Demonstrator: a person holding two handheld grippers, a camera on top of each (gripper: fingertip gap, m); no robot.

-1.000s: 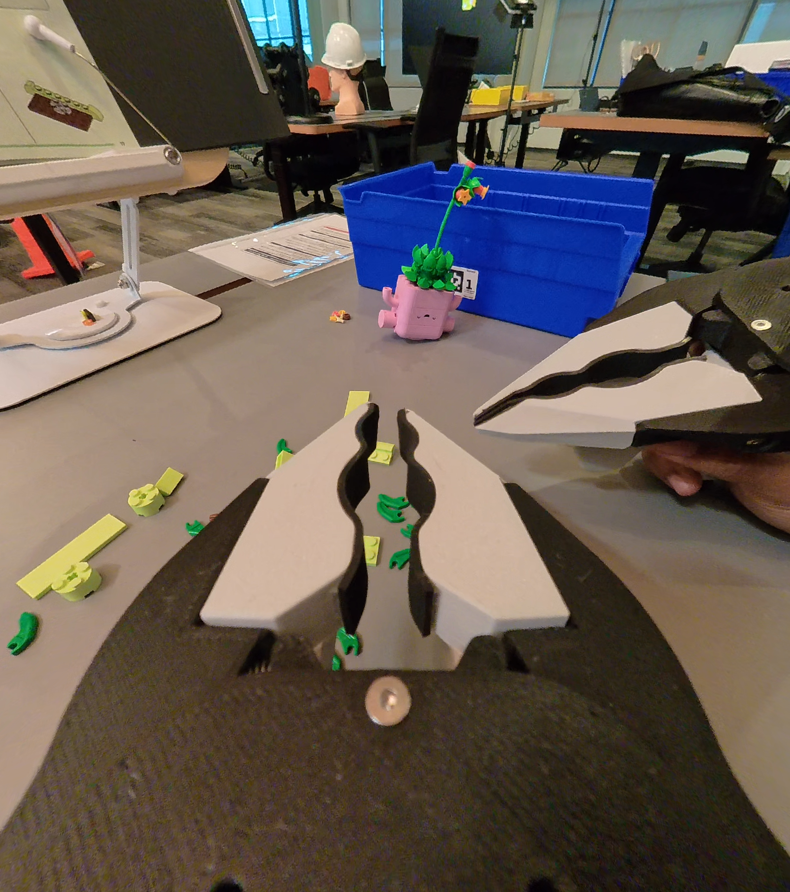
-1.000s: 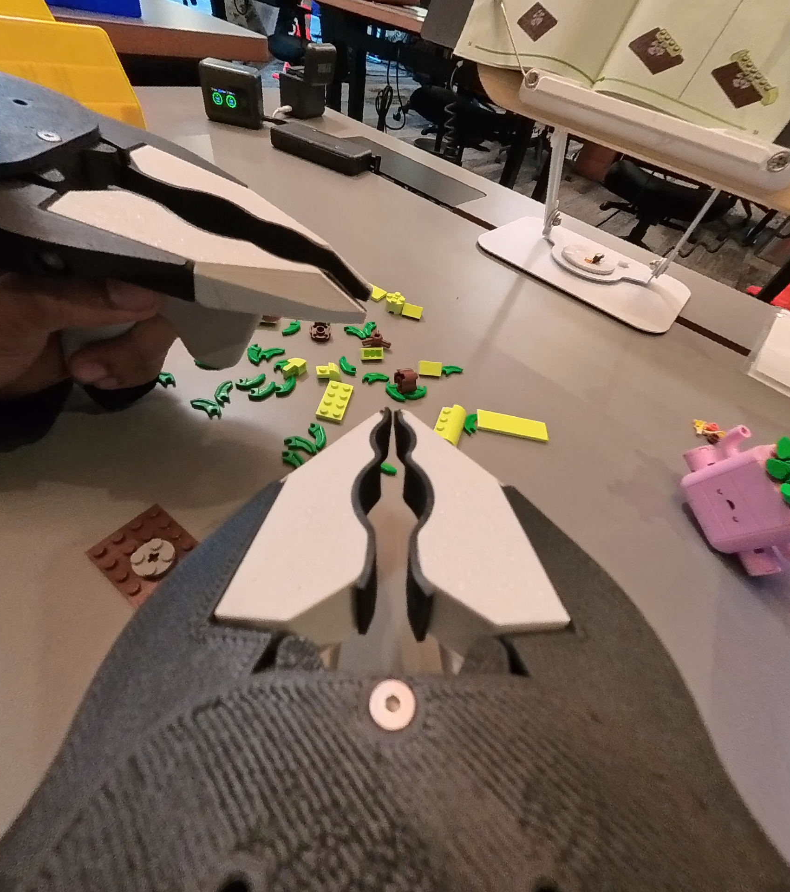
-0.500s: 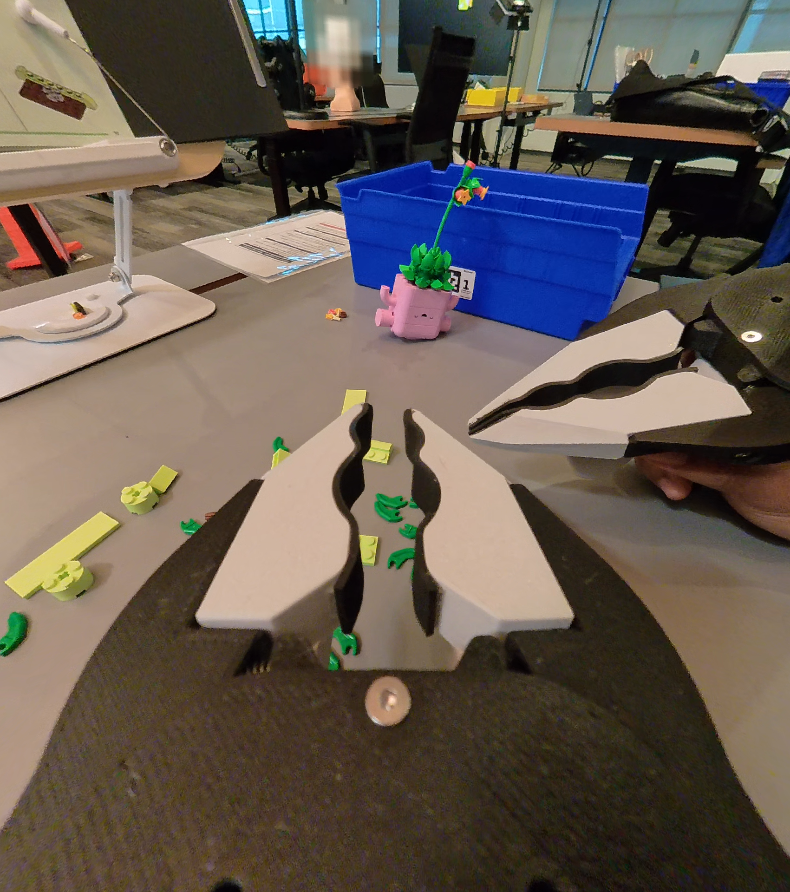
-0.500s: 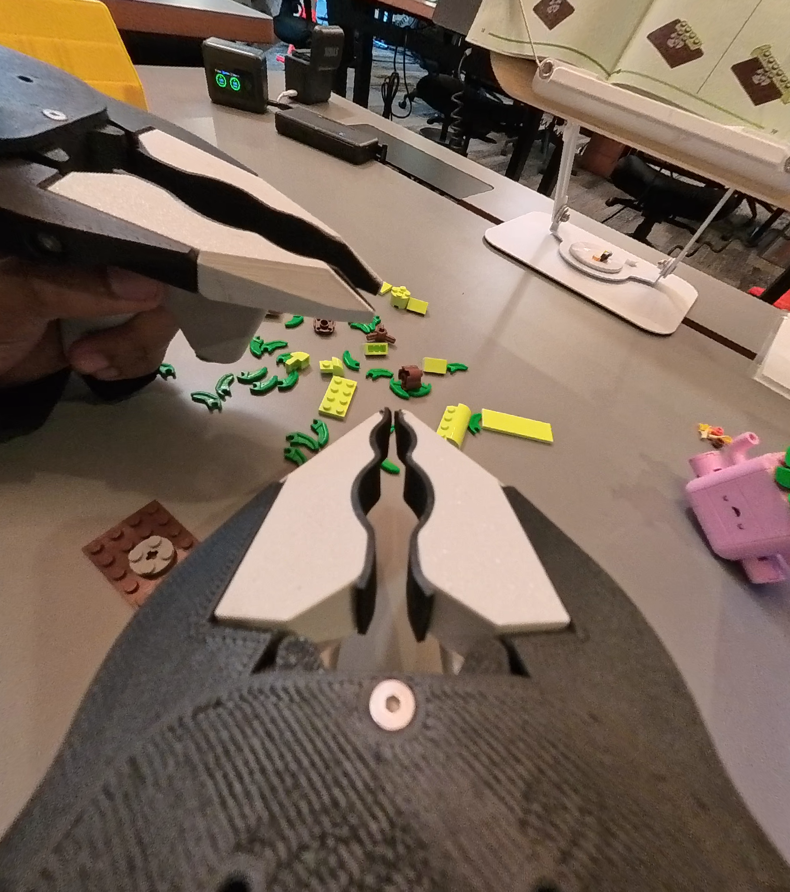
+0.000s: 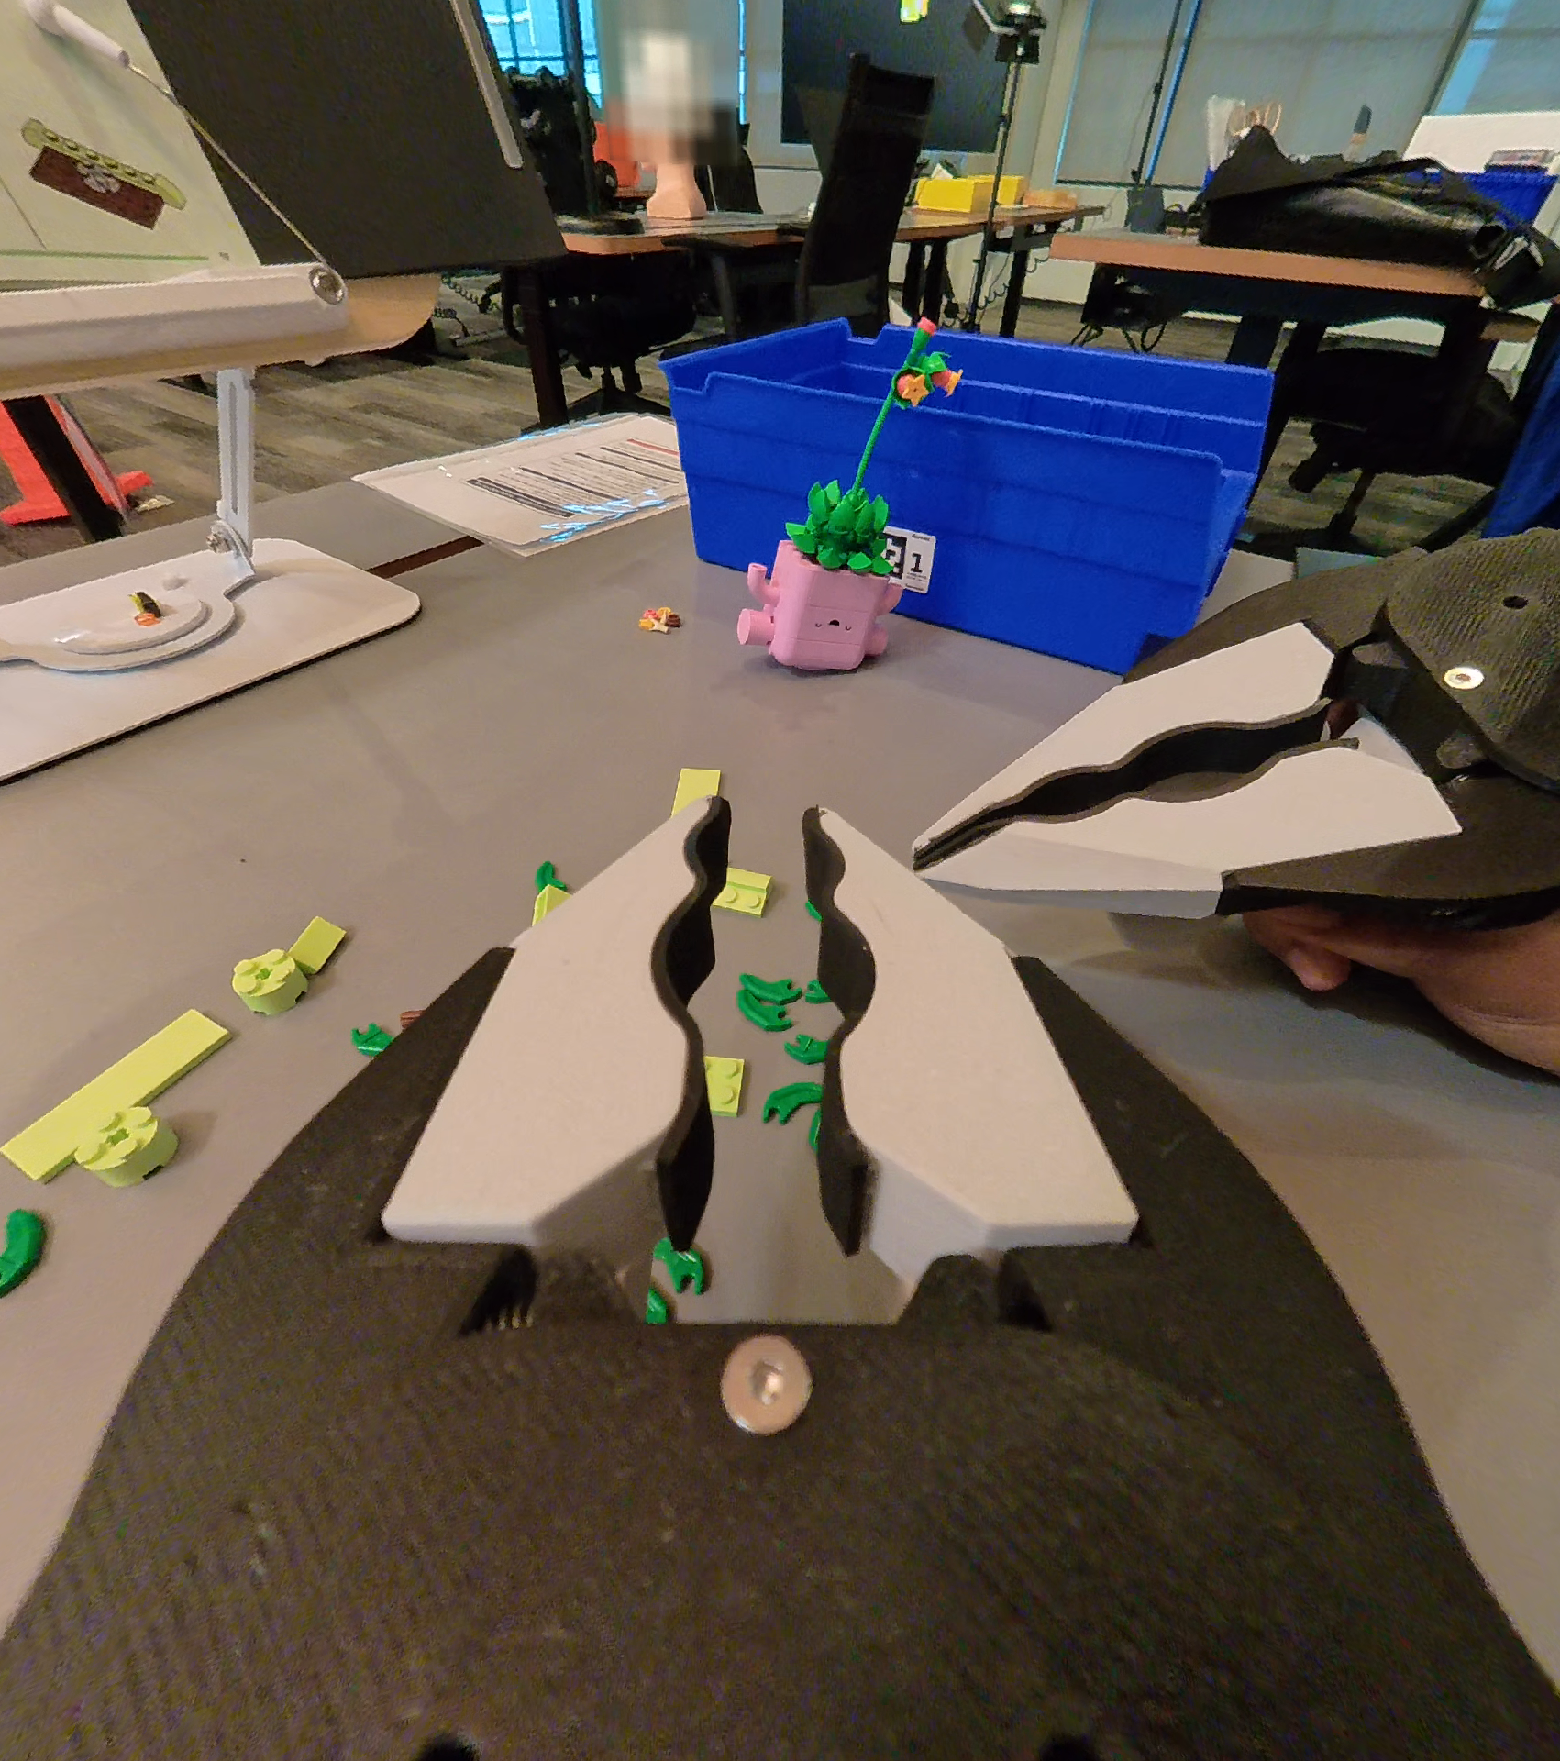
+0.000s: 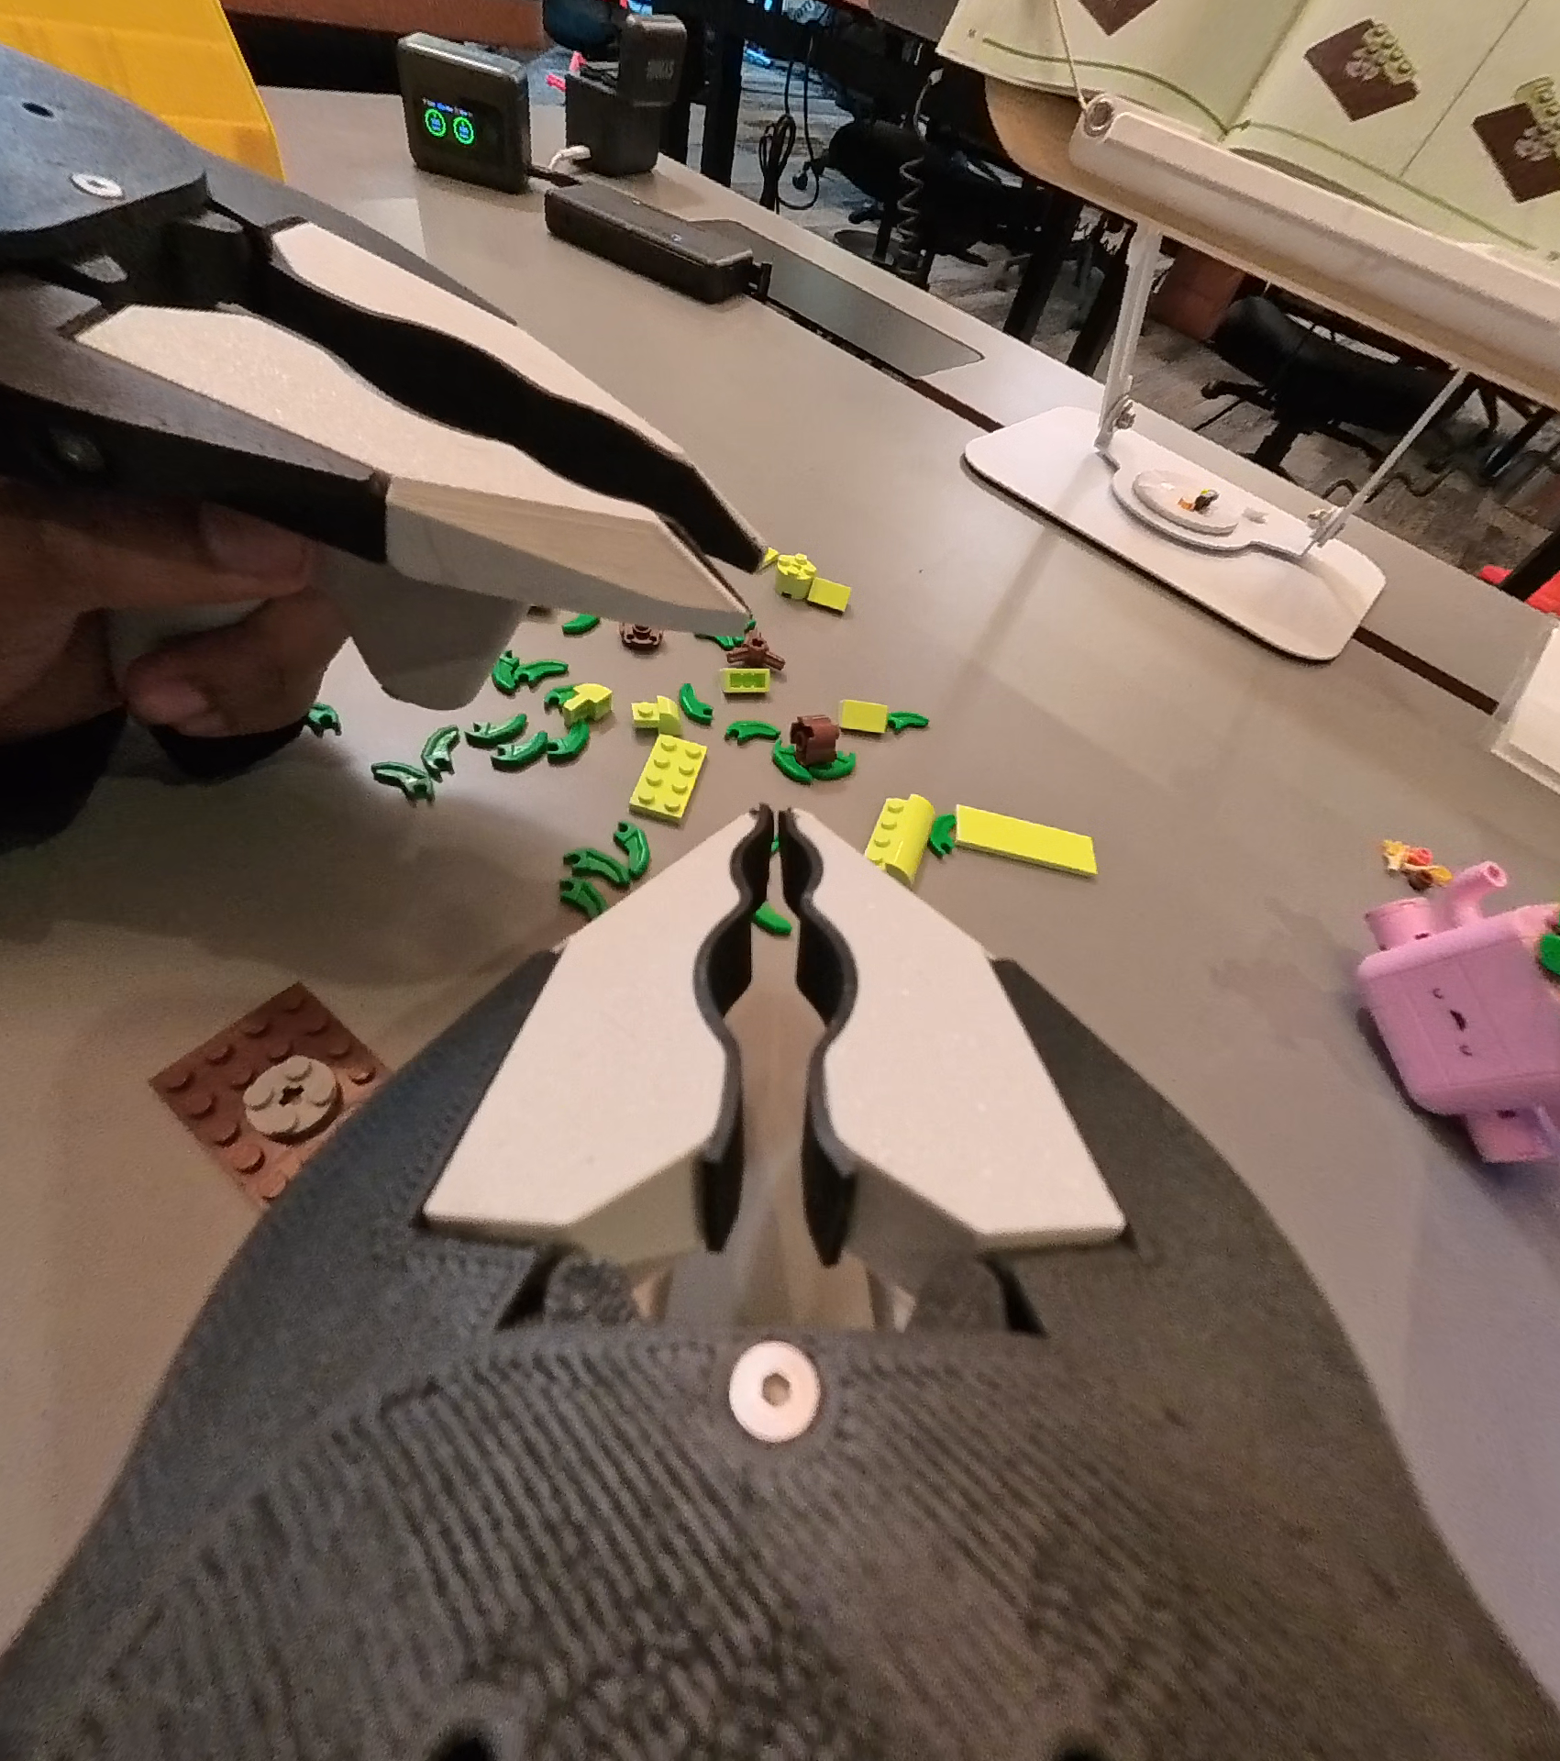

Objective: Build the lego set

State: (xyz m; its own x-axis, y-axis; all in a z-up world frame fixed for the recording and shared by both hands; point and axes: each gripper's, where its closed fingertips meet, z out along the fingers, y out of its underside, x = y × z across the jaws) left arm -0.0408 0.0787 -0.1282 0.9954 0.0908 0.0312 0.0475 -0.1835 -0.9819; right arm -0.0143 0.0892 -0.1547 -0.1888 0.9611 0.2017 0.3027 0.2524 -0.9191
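Note:
My left gripper [image 5: 764,810] is open and empty, held above loose lime and green lego pieces [image 5: 771,1001] on the grey table. In the right wrist view its tips [image 6: 742,591] hang over the far side of the pile, near a small brown piece [image 6: 757,653]. My right gripper [image 6: 774,818] is shut and empty, just short of a lime 2x4 plate [image 6: 669,777]; it also shows in the left wrist view [image 5: 919,853]. A brown plate with a grey round piece [image 6: 266,1086] lies at the near left. A pink pot model with a green plant [image 5: 819,610] stands farther back.
A blue bin [image 5: 995,476] stands behind the pink pot. A white book stand [image 5: 137,610] holds the open instructions at the back left. A lime long tile [image 5: 113,1091] and round lime bricks [image 5: 269,981] lie to the left. Black devices [image 6: 461,124] sit at the table's far edge. Some 4 cm of space lies between my two pairs of fingers.
My left gripper's jaws have opened a little wider and its tips have come lower over the pile. My right gripper has stayed shut and shifted only slightly.

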